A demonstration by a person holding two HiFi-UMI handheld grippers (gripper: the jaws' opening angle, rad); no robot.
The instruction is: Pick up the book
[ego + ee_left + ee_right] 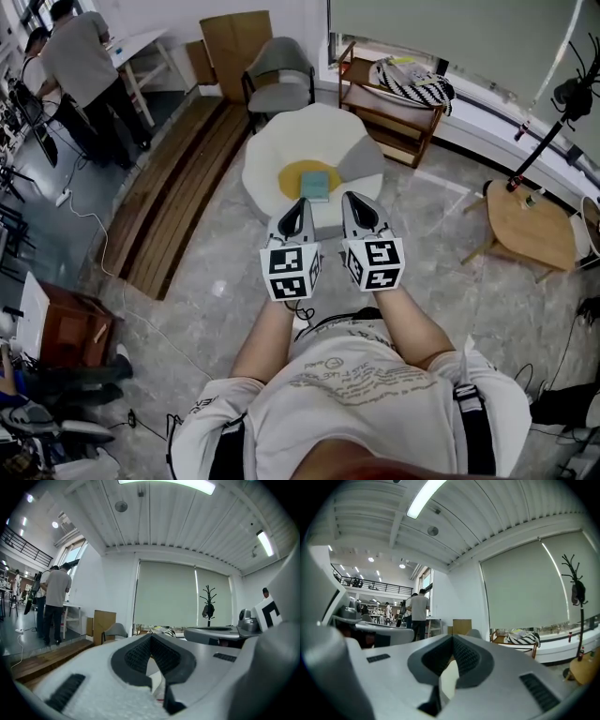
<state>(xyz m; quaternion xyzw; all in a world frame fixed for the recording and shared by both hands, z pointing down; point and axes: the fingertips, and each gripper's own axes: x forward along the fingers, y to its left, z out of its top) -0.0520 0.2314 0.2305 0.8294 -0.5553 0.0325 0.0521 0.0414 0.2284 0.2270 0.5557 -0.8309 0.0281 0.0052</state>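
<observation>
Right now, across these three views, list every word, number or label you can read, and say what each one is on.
Nothing can be read.
Shirt: curved print, too blurred to read.
Book: cover too small to read.
Marker cubes: black-and-white square patterns only, no letters.

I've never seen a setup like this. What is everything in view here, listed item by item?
book: one, pale teal, on the pouf's yellow centre
pouf: one, white with a yellow middle, on the floor ahead of the grippers
armchair: one, grey, behind the pouf
shelf: one, wooden, by the window
striped bag: one, black and white, on the shelf
side table: one, round, wooden, at right
cardboard sheet: one, brown, against the far wall
planks: a wooden strip, left of the pouf
people: two, standing far left
left gripper: one, grey, shut, empty
right gripper: one, grey, shut, empty, beside the left
</observation>
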